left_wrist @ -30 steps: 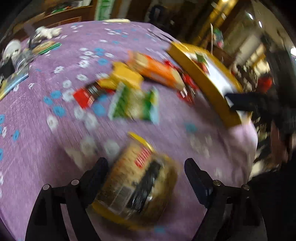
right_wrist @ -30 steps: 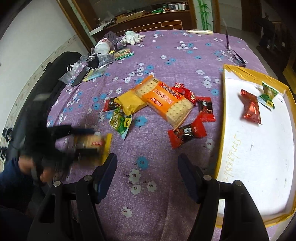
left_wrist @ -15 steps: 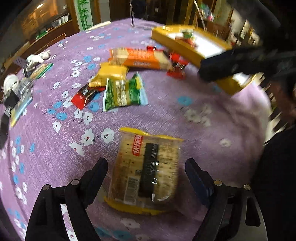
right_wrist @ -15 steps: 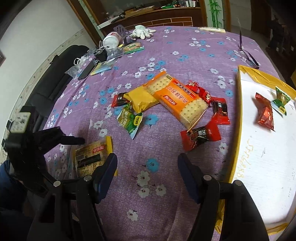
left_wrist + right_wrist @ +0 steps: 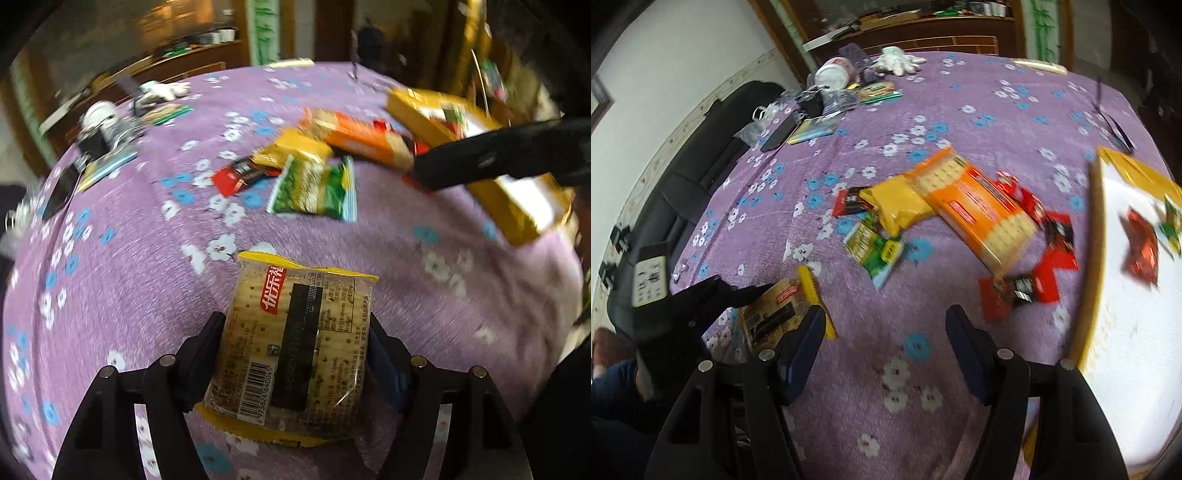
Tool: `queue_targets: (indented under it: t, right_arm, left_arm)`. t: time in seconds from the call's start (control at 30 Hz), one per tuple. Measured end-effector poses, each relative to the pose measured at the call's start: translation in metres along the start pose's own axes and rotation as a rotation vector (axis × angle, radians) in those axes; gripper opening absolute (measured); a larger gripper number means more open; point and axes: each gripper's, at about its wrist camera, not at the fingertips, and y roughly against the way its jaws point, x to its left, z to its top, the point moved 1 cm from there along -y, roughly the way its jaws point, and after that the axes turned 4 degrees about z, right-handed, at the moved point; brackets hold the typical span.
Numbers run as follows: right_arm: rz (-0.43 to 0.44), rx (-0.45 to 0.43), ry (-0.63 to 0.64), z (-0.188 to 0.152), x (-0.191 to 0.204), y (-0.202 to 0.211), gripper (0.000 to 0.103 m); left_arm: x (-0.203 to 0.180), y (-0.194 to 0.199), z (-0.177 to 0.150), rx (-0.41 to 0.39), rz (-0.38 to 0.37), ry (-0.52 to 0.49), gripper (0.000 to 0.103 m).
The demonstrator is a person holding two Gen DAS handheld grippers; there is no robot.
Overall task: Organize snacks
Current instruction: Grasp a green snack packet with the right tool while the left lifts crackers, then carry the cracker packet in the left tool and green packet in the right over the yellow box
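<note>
- Closing around the cracker packet (image 5: 295, 343), the left gripper (image 5: 295, 365) is seen with a black finger against each long side of the wrapper; the packet lies flat on the purple flowered tablecloth (image 5: 129, 280), at the near edge of the table.
- A good grip is judged to need the pads kept level on the packet's sides and only light pressure, since crackers under thin film are likely to crack or slip if squeezed hard.
- The left gripper is pitched steeply down, its fingers straddling the packet lengthwise.
- Further right, the remaining snacks lie in a loose cluster mid-table: a green packet (image 5: 875, 251), a yellow packet (image 5: 897, 206), an orange cracker pack (image 5: 982, 214) and small red packets (image 5: 1049, 266).
- The right gripper (image 5: 886, 339) is held released, nothing between its jaws, which are narrowing slightly; it hangs tilted down over bare cloth, near the cluster.
- At the far right stands the yellow-rimmed tray (image 5: 1093, 258), with a red packet (image 5: 1141, 251) and a small green one already inside; the packet is judged to belong there.
</note>
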Motion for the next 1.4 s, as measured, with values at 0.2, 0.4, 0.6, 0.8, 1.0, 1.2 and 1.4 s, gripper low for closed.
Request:
queue_targets:
  t: [0.2,0.4,0.6,0.8,1.0,1.2,1.4]
  right_arm:
    - [-0.027,0.061,0.099,0.046,0.017,-0.046,0.038]
    - [-0.023,0.164,0.102,0.033,0.008,-0.084,0.038]
    - [-0.04,0.14,0.133,0.028,0.018,-0.089,0.037]
    - [-0.048,0.134,0.124,0.022,0.021,-0.081,0.031]
    - [-0.003,0.074,0.041,0.01,0.018,-0.049,0.031]
    - [0.003,0.001,-0.05,0.006,-0.001,-0.016,0.031]
    - [0.022,-0.093,-0.17,-0.006,-0.037,0.024,0.031]
  left_arm:
    - [0.019,0.01,0.0,-0.029,0.003,0.084,0.076]
    - [0.022,0.016,-0.003,-0.052,0.005,0.092,0.076]
    - [0.028,0.014,-0.004,-0.044,0.002,0.1,0.076]
    - [0.029,0.015,0.001,-0.052,-0.016,0.098,0.076]
    - [0.023,0.018,0.017,-0.073,-0.043,0.077,0.076]
    - [0.004,0.019,0.041,-0.097,-0.081,0.026,0.076]
    - [-0.025,0.022,0.061,-0.114,-0.124,-0.031,0.076]
